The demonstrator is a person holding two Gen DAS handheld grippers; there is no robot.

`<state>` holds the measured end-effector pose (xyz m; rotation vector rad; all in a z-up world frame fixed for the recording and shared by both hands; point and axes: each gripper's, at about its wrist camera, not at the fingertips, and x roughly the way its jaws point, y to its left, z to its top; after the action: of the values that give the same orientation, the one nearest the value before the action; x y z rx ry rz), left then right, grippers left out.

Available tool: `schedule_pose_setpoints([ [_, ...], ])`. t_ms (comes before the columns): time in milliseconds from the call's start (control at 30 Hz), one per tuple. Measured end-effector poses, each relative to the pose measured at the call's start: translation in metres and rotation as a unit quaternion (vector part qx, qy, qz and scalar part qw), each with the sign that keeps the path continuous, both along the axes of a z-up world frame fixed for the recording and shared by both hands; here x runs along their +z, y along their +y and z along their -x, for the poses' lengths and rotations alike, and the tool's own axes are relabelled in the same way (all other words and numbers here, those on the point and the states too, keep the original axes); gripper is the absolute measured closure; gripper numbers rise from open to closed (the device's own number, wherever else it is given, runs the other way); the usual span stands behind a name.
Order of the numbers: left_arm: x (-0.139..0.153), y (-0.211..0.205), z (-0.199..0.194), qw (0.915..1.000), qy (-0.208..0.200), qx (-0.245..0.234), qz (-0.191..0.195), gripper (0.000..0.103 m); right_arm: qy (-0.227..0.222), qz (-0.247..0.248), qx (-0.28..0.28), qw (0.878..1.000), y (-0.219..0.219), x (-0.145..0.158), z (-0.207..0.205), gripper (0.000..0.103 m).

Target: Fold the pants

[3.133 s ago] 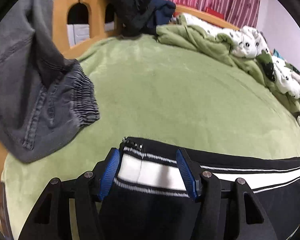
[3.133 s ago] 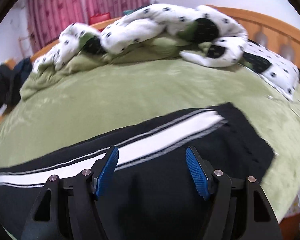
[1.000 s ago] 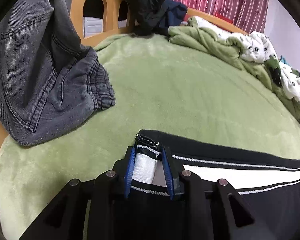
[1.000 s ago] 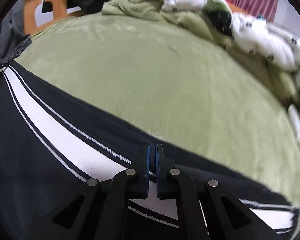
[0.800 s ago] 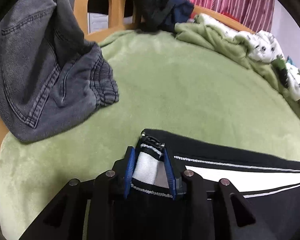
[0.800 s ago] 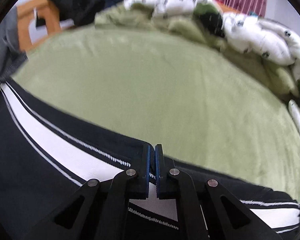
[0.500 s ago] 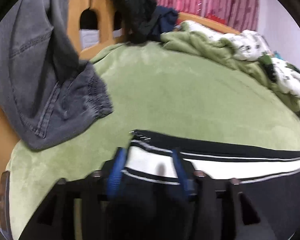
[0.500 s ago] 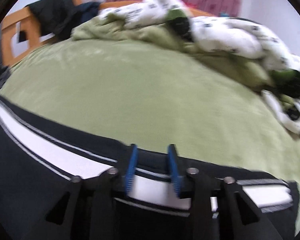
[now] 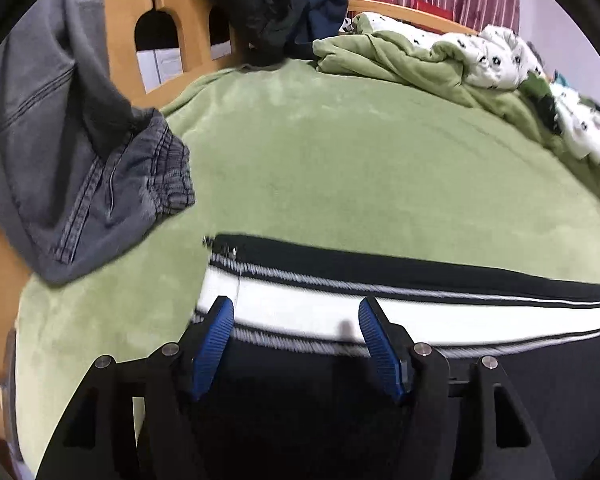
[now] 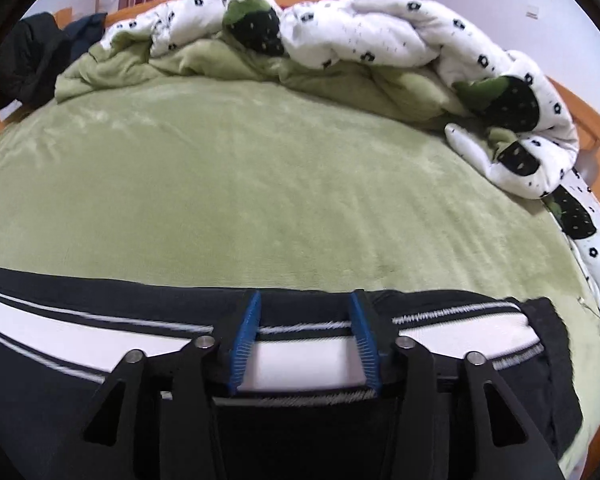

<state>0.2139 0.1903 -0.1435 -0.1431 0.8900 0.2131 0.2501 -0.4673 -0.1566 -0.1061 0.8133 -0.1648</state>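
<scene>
Black pants [image 9: 420, 276] with a broad white side stripe lie flat across the near part of a green bed [image 9: 360, 168]. My left gripper [image 9: 294, 312] hovers over their left end, jaws opening, blue pads apart and free of the cloth. In the right wrist view the same pants [image 10: 80, 320] run across the bottom. My right gripper [image 10: 305, 306] stands over the stripe near the right end, jaws opening, pads not pressing the fabric.
Grey jeans [image 9: 72, 168] hang over the wooden bed frame [image 9: 140, 20] at left, their elastic waist resting on the bed. Dark clothes [image 9: 268, 4] sit at the far corner. A rumpled white and green duvet [image 10: 360, 40] fills the far side.
Both grippers were shut on the pants' striped edge a second ago; both have since let go, spread their jaws and drawn back a little. The pants now lie flat.
</scene>
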Motion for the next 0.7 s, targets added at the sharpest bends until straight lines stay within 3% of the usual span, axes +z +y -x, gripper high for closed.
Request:
schedule_pose_setpoints([
  [67,0.015,-0.005,0.014,0.9998,-0.01,-0.007,0.014,0.04,-0.01,-0.019,-0.004,1.0,0.014,0.013,0.016,0.043],
  [267,0.083,-0.039,0.061,0.9959,-0.078,-0.046,0.008,0.04,-0.021,-0.118,0.012,0.993,0.064,0.052,0.062,0.043],
  [433,0.132,-0.063,0.089,0.9915,-0.105,-0.076,0.016,0.04,-0.074,-0.083,0.037,0.993,0.118,0.103,0.106,0.043],
  [500,0.141,-0.067,0.098,0.9905,-0.112,-0.076,0.026,0.04,-0.072,-0.066,0.04,0.994,0.137,0.124,0.12,0.037],
  [567,0.144,-0.071,0.107,0.9897,-0.113,-0.075,0.046,0.04,-0.067,-0.091,0.046,0.993,0.149,0.136,0.134,0.03],
  [700,0.126,-0.074,0.124,0.9879,-0.096,-0.077,0.095,0.04,-0.076,-0.159,0.068,0.982,0.16,0.129,0.16,0.03],
])
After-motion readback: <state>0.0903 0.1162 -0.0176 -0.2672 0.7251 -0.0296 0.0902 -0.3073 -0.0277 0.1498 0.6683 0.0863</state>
